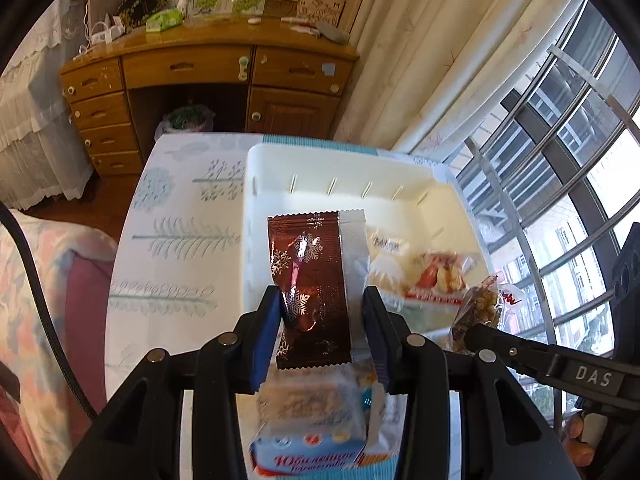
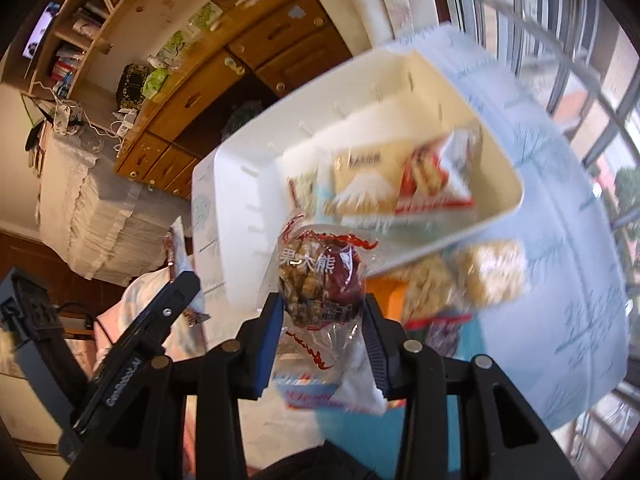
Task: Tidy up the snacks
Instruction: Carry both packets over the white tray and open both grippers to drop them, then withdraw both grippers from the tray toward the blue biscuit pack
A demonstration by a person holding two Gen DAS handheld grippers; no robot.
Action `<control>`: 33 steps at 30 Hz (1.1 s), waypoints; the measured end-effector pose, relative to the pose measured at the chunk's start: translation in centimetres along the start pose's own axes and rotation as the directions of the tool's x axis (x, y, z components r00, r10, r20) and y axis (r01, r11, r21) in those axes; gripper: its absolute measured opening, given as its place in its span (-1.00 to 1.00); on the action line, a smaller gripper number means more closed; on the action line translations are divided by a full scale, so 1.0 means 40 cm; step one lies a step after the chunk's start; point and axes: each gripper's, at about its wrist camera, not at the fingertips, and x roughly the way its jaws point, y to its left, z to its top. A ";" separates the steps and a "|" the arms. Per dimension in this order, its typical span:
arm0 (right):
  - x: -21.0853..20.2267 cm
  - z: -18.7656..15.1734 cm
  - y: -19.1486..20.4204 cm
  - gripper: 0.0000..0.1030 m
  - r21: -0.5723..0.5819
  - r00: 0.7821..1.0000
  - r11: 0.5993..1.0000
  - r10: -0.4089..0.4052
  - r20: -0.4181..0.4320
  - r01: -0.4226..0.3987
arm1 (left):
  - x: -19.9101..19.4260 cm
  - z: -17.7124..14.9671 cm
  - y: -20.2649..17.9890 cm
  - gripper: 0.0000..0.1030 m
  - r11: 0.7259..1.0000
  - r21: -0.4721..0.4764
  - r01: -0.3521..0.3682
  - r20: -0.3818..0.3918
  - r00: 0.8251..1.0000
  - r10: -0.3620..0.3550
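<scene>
My left gripper (image 1: 322, 308) is shut on a brown foil packet with white snowflakes (image 1: 308, 280), held up in front of a white plastic bin (image 1: 340, 160). My right gripper (image 2: 322, 308) is shut on a clear-wrapped nut and date snack (image 2: 320, 280), lifted near the bin (image 2: 240, 184). That same snack (image 1: 478, 308) and the right gripper's arm show at the right of the left wrist view. Inside the bin lie a cream packet (image 2: 368, 184) and a red-and-white packet (image 2: 436, 180); both also show in the left wrist view, the cream packet (image 1: 386, 268) beside the red-and-white packet (image 1: 440, 280).
The bin stands on a table with a pale blue tree-print cloth (image 1: 180, 240). A blue-and-white biscuit pack (image 1: 316, 452) lies below my left gripper. More snack bags (image 2: 472, 280) lie on the table beside the bin. A wooden desk (image 1: 200, 80), curtain and barred window (image 1: 560, 140) stand behind.
</scene>
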 end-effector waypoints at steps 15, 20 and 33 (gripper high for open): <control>0.009 0.046 -0.029 -0.13 -0.071 0.997 0.997 -0.021 0.069 0.026 | 0.048 0.005 -0.050 0.52 0.999 0.017 -0.050 -0.012 0.999 0.050; -0.015 0.027 -0.017 -0.13 -0.066 0.995 0.997 -0.032 0.093 0.038 | 0.020 -0.006 -0.033 0.54 0.999 0.017 -0.047 -0.012 0.999 0.047; -0.092 -0.117 0.041 -0.10 0.025 0.979 0.995 -0.103 0.173 0.100 | -0.097 -0.057 0.034 0.61 0.996 0.090 0.017 -0.031 0.999 -0.014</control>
